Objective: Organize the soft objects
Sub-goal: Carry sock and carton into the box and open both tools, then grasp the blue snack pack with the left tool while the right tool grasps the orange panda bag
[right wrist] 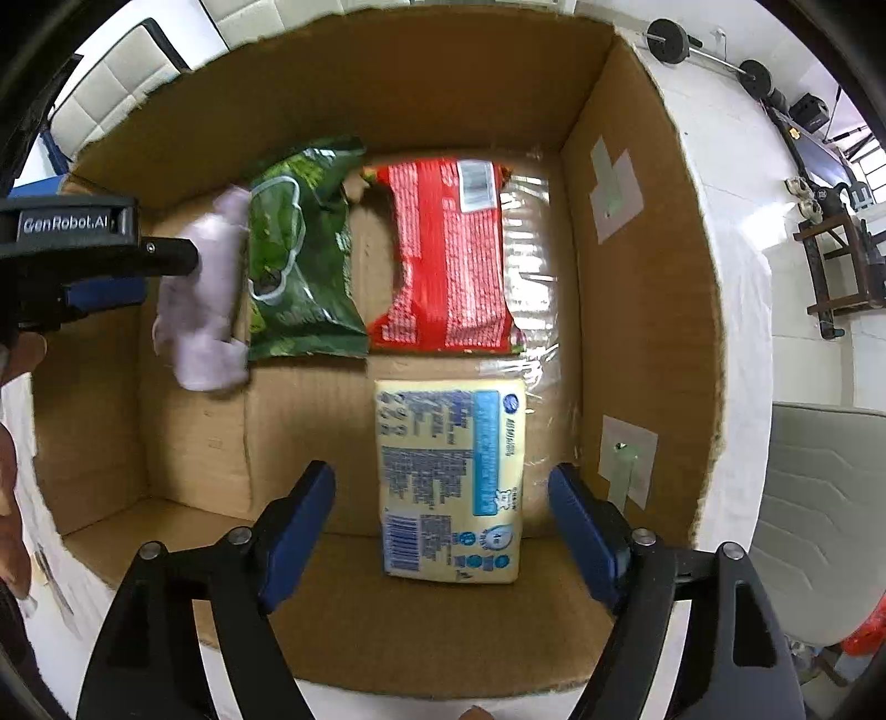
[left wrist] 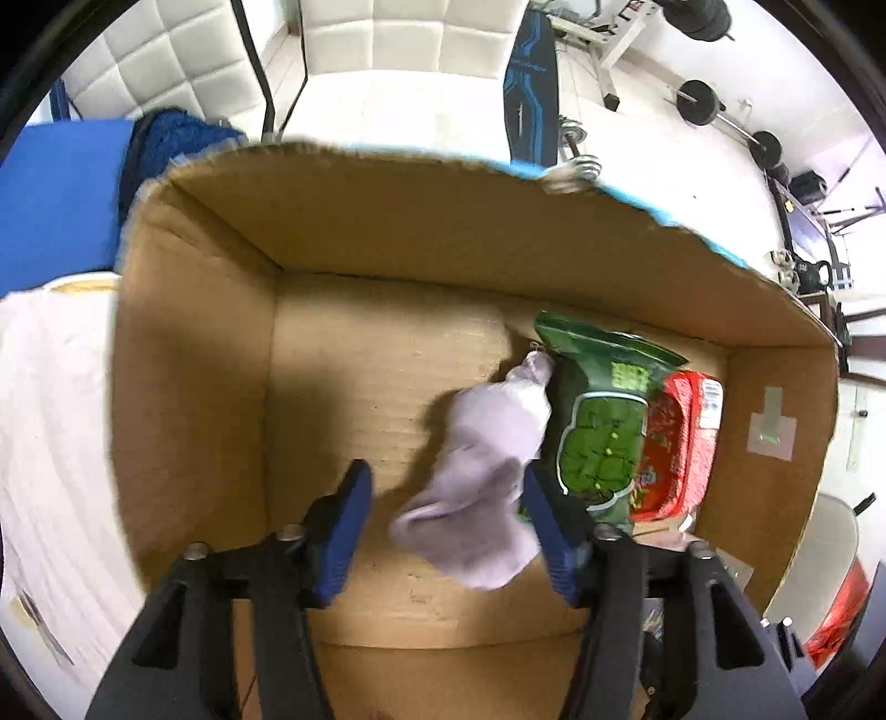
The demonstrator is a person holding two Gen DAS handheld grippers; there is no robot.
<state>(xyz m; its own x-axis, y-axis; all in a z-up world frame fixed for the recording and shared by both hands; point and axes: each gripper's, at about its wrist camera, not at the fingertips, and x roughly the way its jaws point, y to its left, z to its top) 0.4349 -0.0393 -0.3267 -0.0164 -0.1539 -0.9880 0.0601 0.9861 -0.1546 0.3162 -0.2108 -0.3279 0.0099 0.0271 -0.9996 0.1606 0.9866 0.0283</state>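
Observation:
An open cardboard box [left wrist: 194, 343] [right wrist: 637, 288] holds a green snack bag [left wrist: 603, 421] [right wrist: 299, 255], a red packet [left wrist: 681, 443] [right wrist: 448, 255] and a yellow tissue pack [right wrist: 448, 482]. A pale lilac soft toy [left wrist: 487, 476] [right wrist: 205, 293] lies on the box floor beside the green bag. My left gripper [left wrist: 443, 515] is open above the toy, which sits against its right finger; the gripper also shows in the right wrist view [right wrist: 166, 260]. My right gripper [right wrist: 443, 520] is open and empty, hovering over the tissue pack.
White cloth [left wrist: 50, 443] covers the table around the box. A blue item [left wrist: 55, 199] and white padded chairs [left wrist: 404, 33] stand behind it. Gym weights [right wrist: 714, 55] lie on the floor to the right. A grey chair seat [right wrist: 830, 520] is at the right.

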